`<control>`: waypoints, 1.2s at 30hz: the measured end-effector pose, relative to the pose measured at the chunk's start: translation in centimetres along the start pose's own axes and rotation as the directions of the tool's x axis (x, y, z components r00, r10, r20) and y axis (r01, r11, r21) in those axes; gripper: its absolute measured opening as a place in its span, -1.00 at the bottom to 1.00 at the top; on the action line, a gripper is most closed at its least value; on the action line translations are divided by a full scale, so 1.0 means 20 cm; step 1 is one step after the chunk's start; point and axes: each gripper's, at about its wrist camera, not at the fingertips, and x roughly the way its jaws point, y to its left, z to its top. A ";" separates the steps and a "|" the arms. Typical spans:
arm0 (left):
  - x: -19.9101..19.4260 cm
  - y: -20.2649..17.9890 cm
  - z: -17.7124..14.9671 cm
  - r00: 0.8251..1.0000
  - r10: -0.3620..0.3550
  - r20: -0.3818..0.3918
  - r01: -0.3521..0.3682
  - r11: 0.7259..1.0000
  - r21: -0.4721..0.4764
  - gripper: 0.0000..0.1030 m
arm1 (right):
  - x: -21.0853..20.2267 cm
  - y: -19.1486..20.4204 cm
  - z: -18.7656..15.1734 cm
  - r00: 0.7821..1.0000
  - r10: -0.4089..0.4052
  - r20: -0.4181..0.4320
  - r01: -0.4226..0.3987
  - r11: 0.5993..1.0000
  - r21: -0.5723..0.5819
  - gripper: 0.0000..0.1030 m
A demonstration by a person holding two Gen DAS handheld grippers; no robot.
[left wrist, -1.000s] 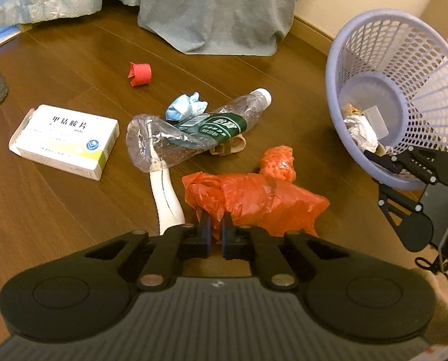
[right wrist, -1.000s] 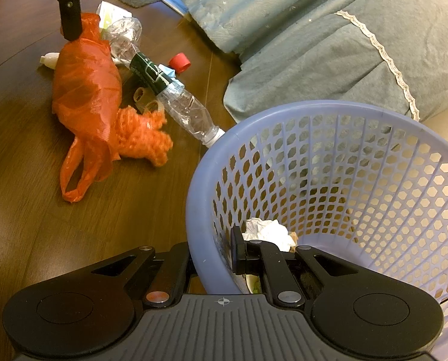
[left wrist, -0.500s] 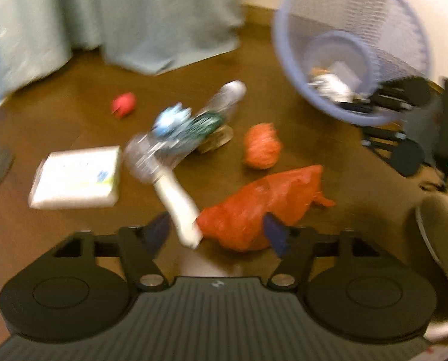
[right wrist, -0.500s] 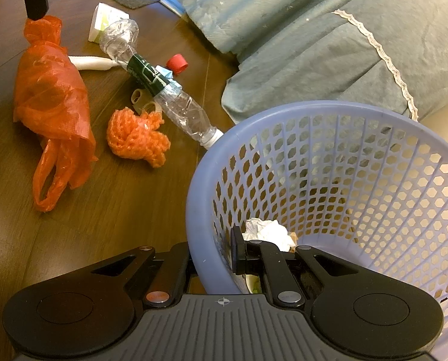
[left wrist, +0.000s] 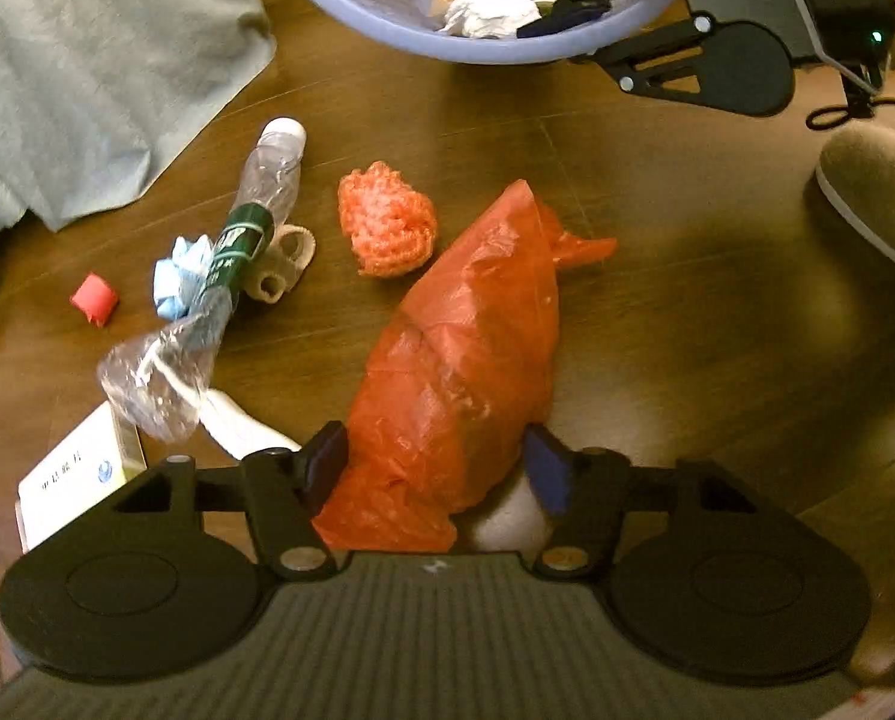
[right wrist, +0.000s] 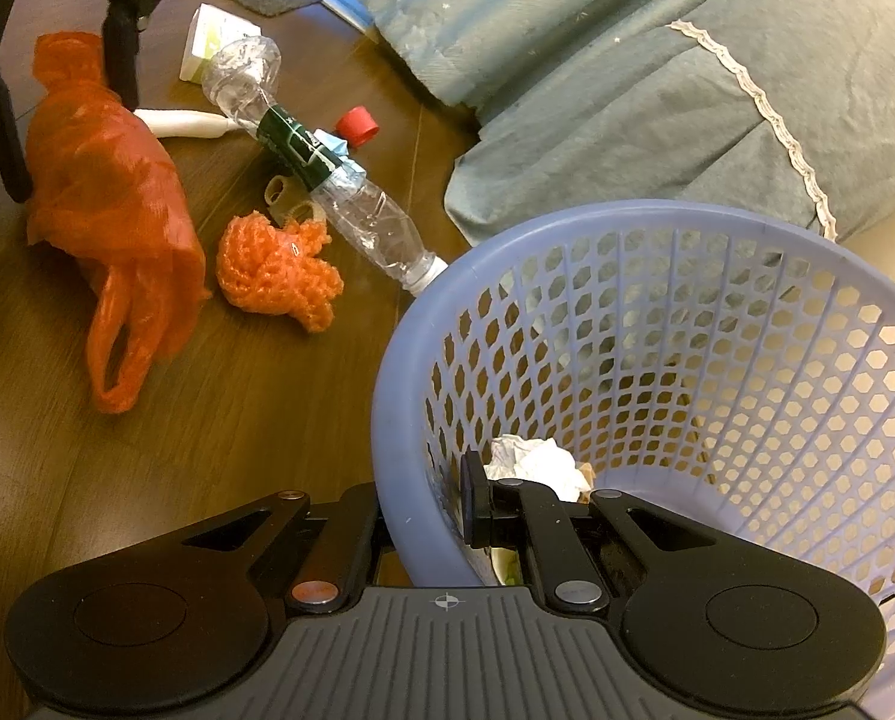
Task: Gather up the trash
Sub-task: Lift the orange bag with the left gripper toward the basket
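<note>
Left gripper [left wrist: 437,462]: jaws spread wide, one finger on each side of the near end of the orange plastic bag [left wrist: 465,360], not closed on it
Right gripper [right wrist: 421,498]: clamped on the rim of the lilac basket [right wrist: 675,228], one finger outside, one inside
Bag: lying flat on the wooden floor [left wrist: 657,252]
Nearby trash: orange mesh wad [left wrist: 385,227] just beside the bag; crushed clear bottle [left wrist: 231,276], red cap [left wrist: 93,299], white box [left wrist: 75,480] further left
Basket contents: crumpled white paper [right wrist: 537,465]

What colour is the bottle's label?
Dark green with white print on the bottle's label; clearest in the right wrist view.
</note>
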 end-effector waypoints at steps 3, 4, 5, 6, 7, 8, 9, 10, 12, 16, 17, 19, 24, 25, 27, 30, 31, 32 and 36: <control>-0.02 0.01 -0.01 1.000 0.006 -0.012 -0.006 0.999 -0.051 -0.20 | 0.00 0.00 0.00 1.000 -0.001 -0.002 0.001 1.000 0.000 -0.91; -0.03 0.01 -0.01 1.000 0.004 -0.015 -0.005 0.997 -0.077 -0.25 | 0.00 0.00 0.00 1.000 -0.001 -0.001 0.001 1.000 0.001 -0.91; -0.05 0.02 -0.02 1.000 0.006 -0.014 -0.007 0.995 -0.098 -0.26 | 0.00 -0.01 0.00 1.000 -0.001 0.000 0.001 1.000 0.002 -0.91; -0.06 0.02 -0.02 1.000 0.009 -0.012 -0.011 0.993 -0.120 -0.29 | 0.00 -0.01 0.00 1.000 -0.001 0.000 0.001 1.000 0.003 -0.91; -0.07 0.02 -0.01 1.000 0.011 -0.011 -0.013 0.990 -0.140 -0.31 | 0.00 -0.01 0.00 1.000 0.000 0.000 0.000 1.000 0.003 -0.91; -0.09 0.03 -0.01 1.000 0.012 -0.010 -0.013 0.986 -0.165 -0.31 | 0.00 -0.01 0.00 1.000 -0.001 0.000 0.001 1.000 0.002 -0.91; -0.11 0.03 0.00 1.000 0.016 -0.011 -0.018 0.983 -0.184 -0.31 | 0.00 -0.01 0.00 1.000 -0.001 -0.001 0.001 1.000 0.003 -0.91; -0.14 0.04 0.00 1.000 0.022 -0.012 -0.024 0.978 -0.209 -0.31 | 0.00 -0.01 0.00 1.000 -0.001 0.000 0.001 1.000 0.003 -0.91; -0.18 0.07 0.01 0.999 0.037 -0.013 -0.039 0.962 -0.272 -0.31 | 0.00 -0.01 0.00 1.000 -0.001 0.000 0.001 1.000 0.003 -0.91; -0.25 0.14 0.03 0.998 0.056 -0.023 -0.060 0.924 -0.376 -0.31 | 0.00 -0.01 0.00 1.000 -0.001 0.000 0.001 1.000 0.004 -0.91; -0.26 0.16 0.03 0.998 0.059 -0.026 -0.065 0.917 -0.394 -0.31 | 0.00 -0.01 0.00 1.000 -0.001 0.000 0.001 1.000 0.003 -0.91; -0.27 0.19 0.04 0.998 0.065 -0.027 -0.070 0.904 -0.421 -0.31 | 0.00 -0.01 0.00 1.000 0.000 0.000 0.000 1.000 0.004 -0.91; -0.29 0.21 0.06 0.998 0.068 -0.020 -0.069 0.887 -0.456 -0.31 | 0.00 -0.01 0.00 1.000 -0.001 -0.001 0.001 1.000 0.003 -0.91; -0.29 0.21 0.06 0.997 0.071 -0.020 -0.073 0.888 -0.454 -0.31 | 0.00 -0.01 0.00 1.000 -0.001 -0.001 0.001 1.000 0.003 -0.91; -0.29 0.21 0.06 0.997 0.073 -0.022 -0.075 0.889 -0.453 -0.31 | 0.00 -0.01 0.00 1.000 -0.001 -0.001 0.001 1.000 0.004 -0.91; -0.29 0.21 0.06 0.997 0.071 -0.020 -0.072 0.886 -0.459 -0.31 | 0.00 -0.01 0.00 1.000 -0.001 -0.001 0.001 1.000 0.003 -0.91; -0.29 0.21 0.07 0.997 0.071 -0.019 -0.072 0.885 -0.460 -0.31 | 0.00 -0.01 0.00 1.000 0.000 -0.002 0.000 1.000 0.002 -0.91; -0.29 0.21 0.07 0.997 0.073 -0.019 -0.074 0.884 -0.461 -0.31 | 0.00 -0.01 0.00 1.000 0.000 -0.002 0.000 1.000 0.002 -0.91; -0.30 0.22 0.07 0.997 0.075 -0.014 -0.072 0.881 -0.467 -0.31 | 0.00 -0.01 -0.01 1.000 0.000 -0.001 0.000 1.000 0.004 -0.91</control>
